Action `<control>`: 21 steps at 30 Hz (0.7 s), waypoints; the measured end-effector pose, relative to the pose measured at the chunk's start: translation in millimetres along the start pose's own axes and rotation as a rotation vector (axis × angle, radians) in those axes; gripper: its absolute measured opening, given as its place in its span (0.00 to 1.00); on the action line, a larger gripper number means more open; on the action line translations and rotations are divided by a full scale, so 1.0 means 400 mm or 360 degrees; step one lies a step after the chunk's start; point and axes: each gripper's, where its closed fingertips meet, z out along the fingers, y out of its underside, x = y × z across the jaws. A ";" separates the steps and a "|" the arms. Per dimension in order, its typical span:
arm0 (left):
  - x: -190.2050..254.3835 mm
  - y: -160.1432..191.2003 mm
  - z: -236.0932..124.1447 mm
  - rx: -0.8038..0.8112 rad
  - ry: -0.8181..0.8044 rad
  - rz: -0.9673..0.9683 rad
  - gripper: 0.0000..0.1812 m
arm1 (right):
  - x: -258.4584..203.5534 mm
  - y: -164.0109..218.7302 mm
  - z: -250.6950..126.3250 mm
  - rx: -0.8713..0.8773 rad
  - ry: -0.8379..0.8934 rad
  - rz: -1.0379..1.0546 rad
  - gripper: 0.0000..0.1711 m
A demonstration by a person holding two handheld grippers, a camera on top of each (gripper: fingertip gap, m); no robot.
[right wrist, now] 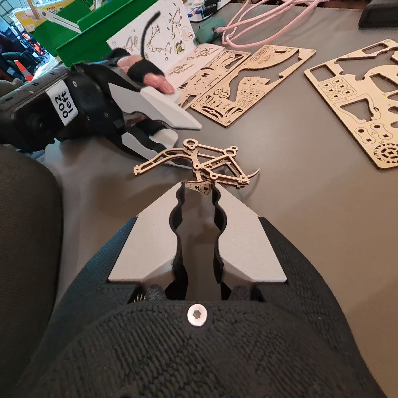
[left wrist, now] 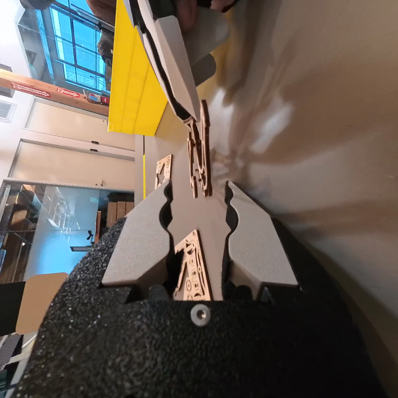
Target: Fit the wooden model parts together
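A wooden bicycle-frame model [right wrist: 193,160] is held just above the grey table [right wrist: 301,204]. My right gripper [right wrist: 198,186] is shut on a small saddle-shaped wooden piece [right wrist: 199,187] at the model's near edge. My left gripper [right wrist: 190,147] is open at the model's left end, with one finger [right wrist: 172,114] above and one [right wrist: 148,148] under the model's curved arm. In the left wrist view the model [left wrist: 201,155] stands edge-on just beyond my open left gripper [left wrist: 199,186]. The right gripper [left wrist: 190,117] comes in from above and pinches the model's far end.
Punched wooden part sheets [right wrist: 247,86] [right wrist: 355,103] lie at the back right, beside an open instruction booklet [right wrist: 163,36]. A green bin [right wrist: 86,41] and pink cord [right wrist: 258,23] are at the back. A yellow bin [left wrist: 133,86] and two sheets [left wrist: 193,269] [left wrist: 164,170] show in the left wrist view. The left gripper's tips are roughly 5 centimeters from the right gripper's.
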 end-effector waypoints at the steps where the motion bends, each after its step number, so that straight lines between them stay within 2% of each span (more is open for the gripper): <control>1: 0.003 0.001 0.004 -0.0001 0.0010 -0.0015 0.22 | 0.000 0.000 0.000 -0.0002 0.0001 -0.0003 0.13; 7: 0.019 0.012 0.018 -0.0044 0.0040 0.0028 0.08 | 0.000 0.000 0.001 -0.0004 0.0001 -0.0003 0.13; 10: 0.013 0.011 0.015 -0.0049 0.0005 0.0051 0.06 | -0.002 -0.002 0.000 0.0001 -0.0003 -0.0017 0.14; 13: 0.001 0.011 0.011 -0.0056 0.0003 -0.0026 0.04 | -0.005 -0.020 -0.006 0.0061 0.0023 -0.0150 0.23; 15: -0.005 0.013 0.009 -0.0058 0.0011 -0.0085 0.05 | -0.010 -0.044 -0.015 0.0132 0.0100 -0.0391 0.31; 16: -0.008 0.016 0.008 -0.0063 0.0011 -0.0098 0.07 | -0.013 -0.049 -0.018 0.0137 0.0158 -0.0534 0.31; 21: -0.004 0.013 0.008 -0.0054 0.0026 -0.0125 0.05 | 0.001 -0.039 0.008 -0.0001 0.0531 -0.1265 0.33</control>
